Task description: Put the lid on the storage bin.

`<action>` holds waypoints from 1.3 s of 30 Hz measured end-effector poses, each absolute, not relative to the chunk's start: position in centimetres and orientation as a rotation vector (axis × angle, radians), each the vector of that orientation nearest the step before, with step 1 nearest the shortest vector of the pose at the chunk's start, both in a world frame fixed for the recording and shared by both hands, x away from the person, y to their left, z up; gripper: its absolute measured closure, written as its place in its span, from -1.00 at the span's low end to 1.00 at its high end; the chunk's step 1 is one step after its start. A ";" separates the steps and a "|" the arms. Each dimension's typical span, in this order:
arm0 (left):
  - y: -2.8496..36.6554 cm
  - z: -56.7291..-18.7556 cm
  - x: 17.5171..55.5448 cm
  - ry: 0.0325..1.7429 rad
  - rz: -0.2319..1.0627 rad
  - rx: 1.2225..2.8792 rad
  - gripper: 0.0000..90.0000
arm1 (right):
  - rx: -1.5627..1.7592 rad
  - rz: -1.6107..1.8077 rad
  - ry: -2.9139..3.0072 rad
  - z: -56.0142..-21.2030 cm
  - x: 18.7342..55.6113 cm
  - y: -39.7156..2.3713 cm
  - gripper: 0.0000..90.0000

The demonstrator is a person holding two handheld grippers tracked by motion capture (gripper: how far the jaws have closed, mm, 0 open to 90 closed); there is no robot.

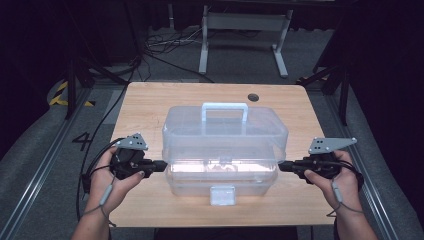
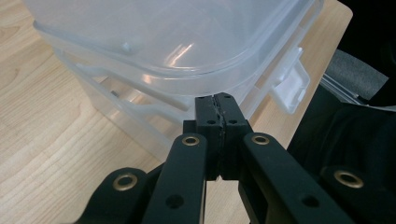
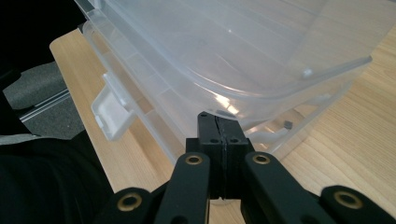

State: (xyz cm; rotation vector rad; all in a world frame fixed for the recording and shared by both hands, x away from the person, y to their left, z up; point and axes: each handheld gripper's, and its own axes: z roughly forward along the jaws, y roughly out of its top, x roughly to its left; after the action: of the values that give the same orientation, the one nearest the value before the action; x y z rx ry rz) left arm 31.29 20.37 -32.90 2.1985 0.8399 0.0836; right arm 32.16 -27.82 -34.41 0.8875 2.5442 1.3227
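Spreading under everything, the wooden table [image 1: 150,100] carries a clear plastic storage box [image 1: 225,132] at its middle, its white handle [image 1: 224,106] lying on the lid and a front latch [image 1: 222,195] facing the person. The high view takes in the whole box with a gripper at each end. The left gripper [image 1: 161,165] points at the box's left end, the right gripper [image 1: 282,166] at its right end, both at the level of the seam under the lid. Each has its jaws clenched together with nothing between them. The left gripper view brings what the high view cannot: the closed tips [image 2: 219,105] sit right at the lid's overhanging rim, though actual contact is hard to judge. The right gripper view shows its tips [image 3: 217,122] likewise tucked under the rim, with the latch [image 3: 109,114] off to one side.
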 end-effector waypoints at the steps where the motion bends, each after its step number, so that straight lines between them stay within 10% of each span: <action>1: 20.4 -33.0 31.3 0.840 0.080 2.202 0.99 | 0.892 1.318 2.544 -34.4 32.2 -27.9 1.00; 39: 19.8 -34.5 31.6 0.858 0.005 2.388 0.99 | 0.861 1.034 2.744 -35.5 32.3 -27.4 1.00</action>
State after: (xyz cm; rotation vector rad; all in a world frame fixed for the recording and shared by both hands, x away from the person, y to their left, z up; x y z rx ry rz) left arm 31.57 19.82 -34.45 2.3878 0.8578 0.0054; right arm 32.28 -27.35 -35.48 0.8605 2.7435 1.0340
